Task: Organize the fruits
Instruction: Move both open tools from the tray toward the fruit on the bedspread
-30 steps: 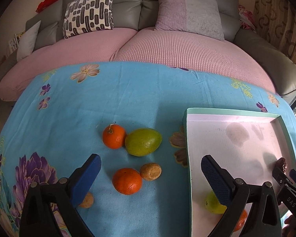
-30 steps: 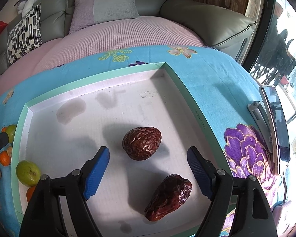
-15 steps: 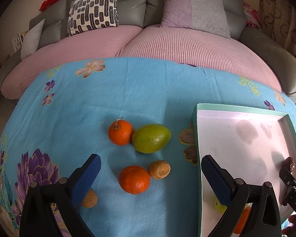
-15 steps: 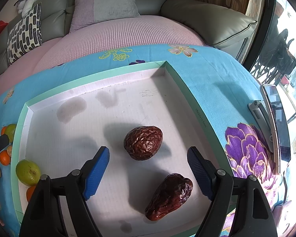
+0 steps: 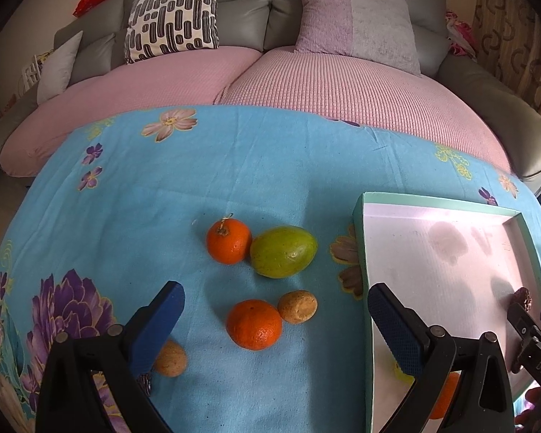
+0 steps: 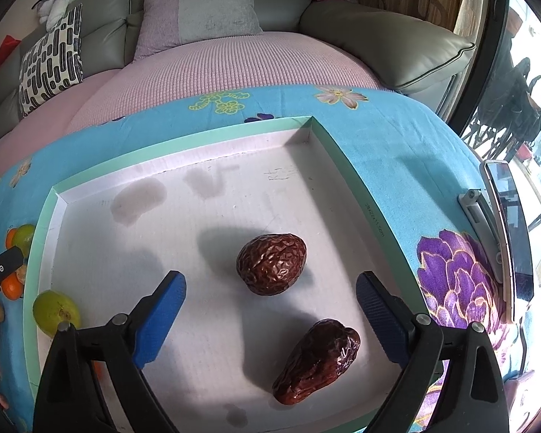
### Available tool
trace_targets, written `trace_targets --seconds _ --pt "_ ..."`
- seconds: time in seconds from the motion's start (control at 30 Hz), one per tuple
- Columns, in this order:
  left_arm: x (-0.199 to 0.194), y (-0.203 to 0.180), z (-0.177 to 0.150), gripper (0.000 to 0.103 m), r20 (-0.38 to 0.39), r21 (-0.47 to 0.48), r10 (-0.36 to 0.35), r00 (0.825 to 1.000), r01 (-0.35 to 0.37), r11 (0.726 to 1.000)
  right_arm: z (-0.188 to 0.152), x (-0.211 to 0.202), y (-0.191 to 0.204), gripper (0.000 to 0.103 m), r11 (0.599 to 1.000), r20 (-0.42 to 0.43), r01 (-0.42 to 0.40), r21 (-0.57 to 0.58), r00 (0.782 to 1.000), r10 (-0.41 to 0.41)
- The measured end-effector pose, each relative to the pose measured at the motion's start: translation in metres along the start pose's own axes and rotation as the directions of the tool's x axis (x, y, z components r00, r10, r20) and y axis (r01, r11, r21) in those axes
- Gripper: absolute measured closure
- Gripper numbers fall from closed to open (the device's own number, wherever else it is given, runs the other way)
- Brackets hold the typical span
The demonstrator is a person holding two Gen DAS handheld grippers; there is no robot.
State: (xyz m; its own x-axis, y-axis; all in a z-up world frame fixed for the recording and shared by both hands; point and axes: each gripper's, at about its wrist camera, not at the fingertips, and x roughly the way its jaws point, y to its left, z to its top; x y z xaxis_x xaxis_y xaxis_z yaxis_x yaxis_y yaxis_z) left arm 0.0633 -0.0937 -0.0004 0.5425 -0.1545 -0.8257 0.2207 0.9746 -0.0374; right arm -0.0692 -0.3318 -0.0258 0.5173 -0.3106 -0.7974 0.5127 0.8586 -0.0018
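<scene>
Here both the left gripper [image 5: 276,319] and right gripper [image 6: 270,306] gape wide, holding nothing

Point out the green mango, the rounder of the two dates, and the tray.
green mango [image 5: 283,251], left wrist view, middle of its skin.
rounder date [image 6: 271,263], right wrist view, centre of its wrinkled top.
tray [image 6: 346,160], right wrist view, mint-green right rim.

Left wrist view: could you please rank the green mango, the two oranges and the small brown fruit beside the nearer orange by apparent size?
1. green mango
2. nearer orange, possibly enlarged by nearness
3. farther orange
4. small brown fruit
</scene>
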Motion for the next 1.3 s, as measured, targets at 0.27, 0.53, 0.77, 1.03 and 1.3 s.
trace_targets --seconds 0.27,0.53,0.77,1.03,1.3 --pt "-0.017 0.022 0.005 0.000 0.039 -0.008 0.000 0.999 0.000 1.000 0.001 -0.008 0.007 0.007 1.000 0.027 0.000 -0.009 1.000 0.000" --pt "-0.033 0.063 0.007 0.000 0.069 -0.033 0.044 0.997 -0.042 0.999 0.004 -0.014 0.014 0.007 1.000 0.052 -0.009 -0.003 0.999 0.010" --pt "-0.049 0.108 0.010 0.000 0.098 -0.110 0.090 0.991 -0.079 0.991 0.003 -0.017 0.034 0.007 0.999 0.058 -0.028 -0.024 0.998 0.029" --pt "-0.061 0.160 0.012 0.000 0.113 -0.221 0.147 0.983 -0.120 0.968 0.002 -0.027 0.073 0.007 0.993 0.107 -0.057 -0.101 0.992 0.068" --pt "-0.062 0.180 0.009 0.000 0.097 -0.283 0.084 0.992 -0.053 0.958 -0.002 -0.047 0.114 0.008 0.975 0.183 -0.127 -0.182 0.970 0.160"
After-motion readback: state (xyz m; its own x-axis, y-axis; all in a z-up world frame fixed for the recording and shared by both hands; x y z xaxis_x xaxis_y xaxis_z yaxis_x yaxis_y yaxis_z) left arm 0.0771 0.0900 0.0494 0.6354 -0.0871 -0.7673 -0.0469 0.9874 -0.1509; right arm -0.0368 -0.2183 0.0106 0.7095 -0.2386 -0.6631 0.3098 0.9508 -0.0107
